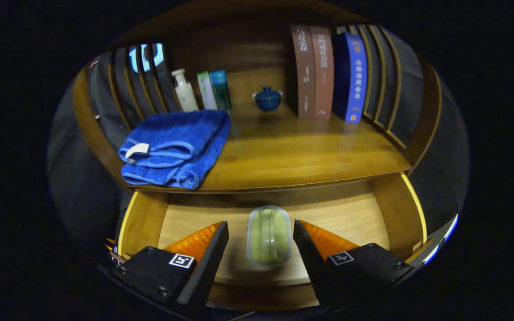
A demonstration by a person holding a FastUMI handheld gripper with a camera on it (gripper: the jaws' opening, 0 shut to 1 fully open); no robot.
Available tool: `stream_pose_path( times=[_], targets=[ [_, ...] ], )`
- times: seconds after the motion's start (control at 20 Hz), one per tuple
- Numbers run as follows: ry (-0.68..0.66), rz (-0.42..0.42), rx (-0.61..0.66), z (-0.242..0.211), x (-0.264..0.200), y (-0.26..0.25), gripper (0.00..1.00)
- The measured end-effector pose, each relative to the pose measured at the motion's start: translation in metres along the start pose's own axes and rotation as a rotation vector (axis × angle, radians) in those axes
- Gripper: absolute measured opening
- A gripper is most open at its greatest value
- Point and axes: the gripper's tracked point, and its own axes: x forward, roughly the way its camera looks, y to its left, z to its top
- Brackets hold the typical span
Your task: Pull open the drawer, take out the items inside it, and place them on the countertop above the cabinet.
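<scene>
The wooden drawer (364, 214) is pulled out below the countertop (292, 156). On its floor lies a small clear pack with a green bar inside (268, 236), lengthwise between my two fingers. My gripper (260, 234) hangs open over the drawer, its fingers on either side of the pack with a gap on each side, not touching it. A folded blue towel (174, 147) rests on the countertop's front left corner, overhanging the edge slightly.
At the back of the countertop stand a white bottle (184, 91), two slim tubes (214, 89), a small blue lidded cup (267, 99) and three upright books (328, 71). Slatted wooden side walls close off both ends. The countertop's middle and right are bare wood.
</scene>
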Motion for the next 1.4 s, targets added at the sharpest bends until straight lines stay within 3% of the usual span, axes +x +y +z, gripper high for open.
stream_pose_path(
  times=[0.25,0.4,0.5,0.7,0.75,0.9,1.2,1.4],
  targets=[
    [0.209,-0.049,0.022,-0.021,0.036,-0.010,0.93],
    [0.268,-0.056,0.049,-0.030,0.050,-0.015,0.93],
    [0.286,-0.065,0.041,-0.033,0.053,-0.017,0.82],
    [0.309,-0.070,0.018,-0.039,0.058,-0.019,0.51],
    [0.292,-0.068,0.015,-0.041,0.061,-0.019,0.50],
    [0.287,-0.046,-0.005,-0.035,0.060,-0.018,0.23],
    [0.262,-0.017,-0.016,-0.035,0.044,-0.013,0.23],
    [0.146,-0.015,0.007,-0.016,0.008,-0.016,0.23]
  ],
)
